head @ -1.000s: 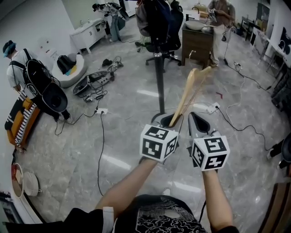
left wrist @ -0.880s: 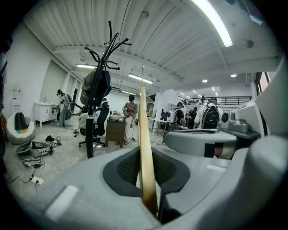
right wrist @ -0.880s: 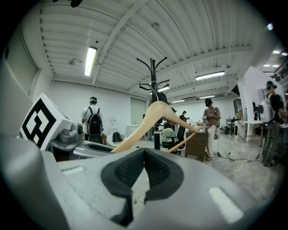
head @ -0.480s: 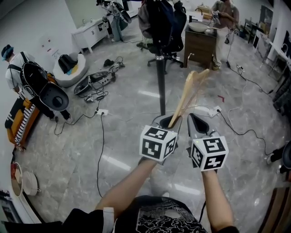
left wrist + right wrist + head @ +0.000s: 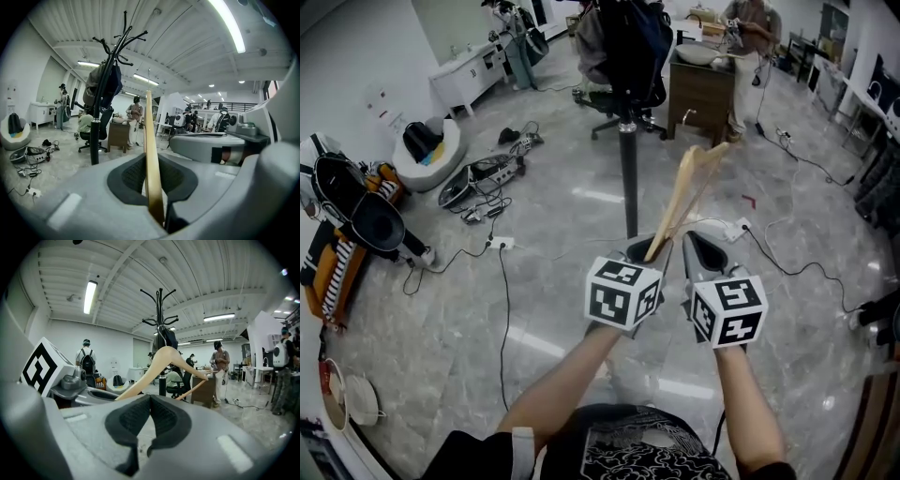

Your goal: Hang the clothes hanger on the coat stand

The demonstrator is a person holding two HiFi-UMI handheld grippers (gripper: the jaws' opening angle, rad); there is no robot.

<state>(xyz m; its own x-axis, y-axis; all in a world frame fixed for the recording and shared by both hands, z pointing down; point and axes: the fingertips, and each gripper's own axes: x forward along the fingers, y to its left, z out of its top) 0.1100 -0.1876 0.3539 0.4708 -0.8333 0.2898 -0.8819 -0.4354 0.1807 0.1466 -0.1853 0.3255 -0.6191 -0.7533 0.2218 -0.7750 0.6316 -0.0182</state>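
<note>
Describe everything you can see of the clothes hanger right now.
The clothes hanger is pale, bare wood: two sloping shoulders and a straight lower bar, with what looks like a thin wire hook rising from the top. It carries no garment. The left gripper is clamped on one shoulder end and holds it raised, leaning away from the person, apart from the coat stand. Nothing else touches it.

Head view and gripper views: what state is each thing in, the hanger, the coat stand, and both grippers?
left gripper: shut on hanger
right gripper: shut, empty
hanger: held by one end, tilted up, not yet on coat stand
coat stand: upright, dark clothes hung on it, top hooks bare
</note>
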